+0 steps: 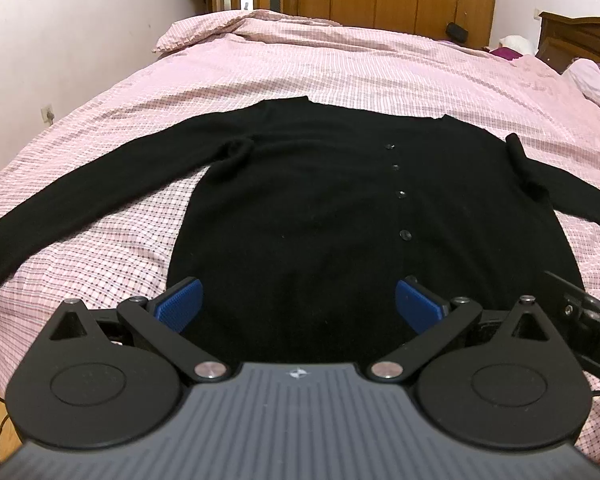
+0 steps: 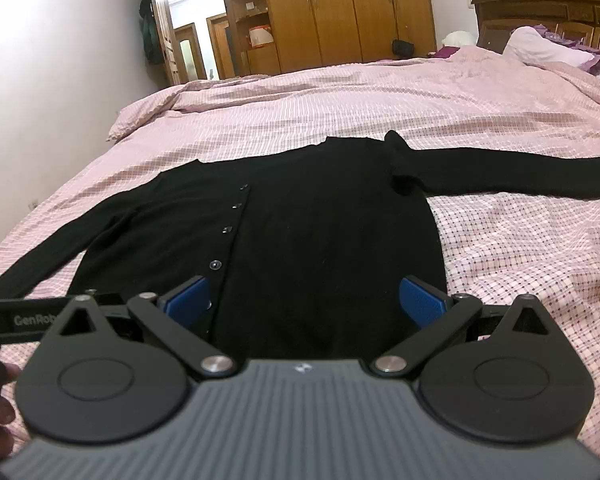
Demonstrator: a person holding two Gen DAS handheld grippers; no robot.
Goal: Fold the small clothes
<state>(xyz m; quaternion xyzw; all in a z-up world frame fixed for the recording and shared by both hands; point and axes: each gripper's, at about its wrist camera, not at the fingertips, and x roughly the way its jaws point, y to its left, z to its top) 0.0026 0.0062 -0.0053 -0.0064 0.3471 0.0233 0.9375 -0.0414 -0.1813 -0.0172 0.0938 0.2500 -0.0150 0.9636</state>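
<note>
Cardigan [image 1: 300, 208] flat on bed [image 1: 340, 72], sleeves out, unfolded. Both hand-held grippers [image 1: 298, 306] [image 2: 306, 300] wide open, empty, at hem. All folds remain.

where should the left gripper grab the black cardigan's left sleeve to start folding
Grip the left sleeve near its cuff end, coming from the outer side, low over the bedspread. The sleeve lies flat and stretched away from the black cardigan body, so its free end lifts and swings across most easily. The left gripper is open over the hem, as is the right gripper.
</note>
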